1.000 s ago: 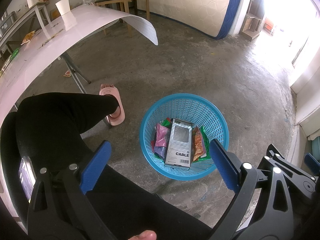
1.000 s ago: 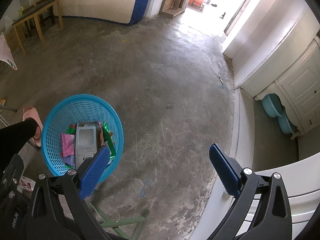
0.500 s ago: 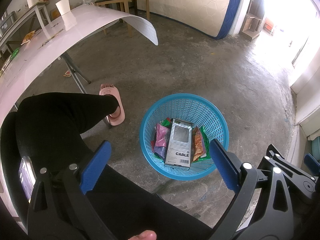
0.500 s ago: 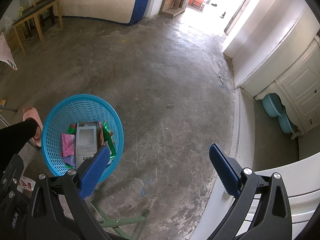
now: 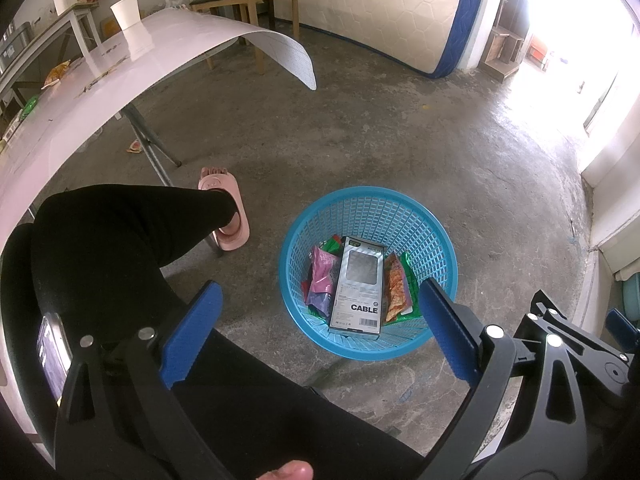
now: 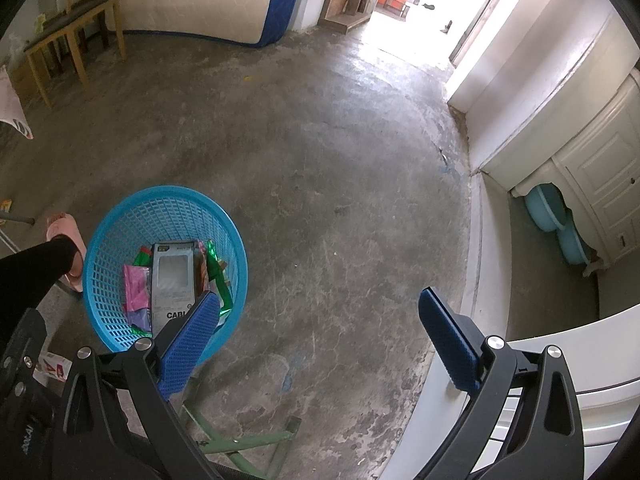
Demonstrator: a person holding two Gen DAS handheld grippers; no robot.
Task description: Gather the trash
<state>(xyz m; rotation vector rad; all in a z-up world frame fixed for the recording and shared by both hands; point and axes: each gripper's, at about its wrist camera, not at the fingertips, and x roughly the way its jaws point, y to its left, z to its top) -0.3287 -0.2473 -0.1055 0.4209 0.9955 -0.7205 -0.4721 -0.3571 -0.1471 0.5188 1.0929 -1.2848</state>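
1. blue plastic basket (image 5: 366,208) sits on the grey floor (image 5: 400,128), holding a grey cable box (image 5: 358,286) on top of pink, orange and green wrappers (image 5: 322,272).
2. left gripper (image 5: 316,322) hangs above it, fingers spread wide and holding nothing.
3. right gripper (image 6: 316,332) is also spread wide and holding nothing, over bare floor beside the basket.
4. person's black-clad leg (image 5: 120,232) and pink slipper (image 5: 224,204) are just left of the basket.
5. pink table (image 5: 80,76) with a paper cup (image 5: 126,12) stands further left.
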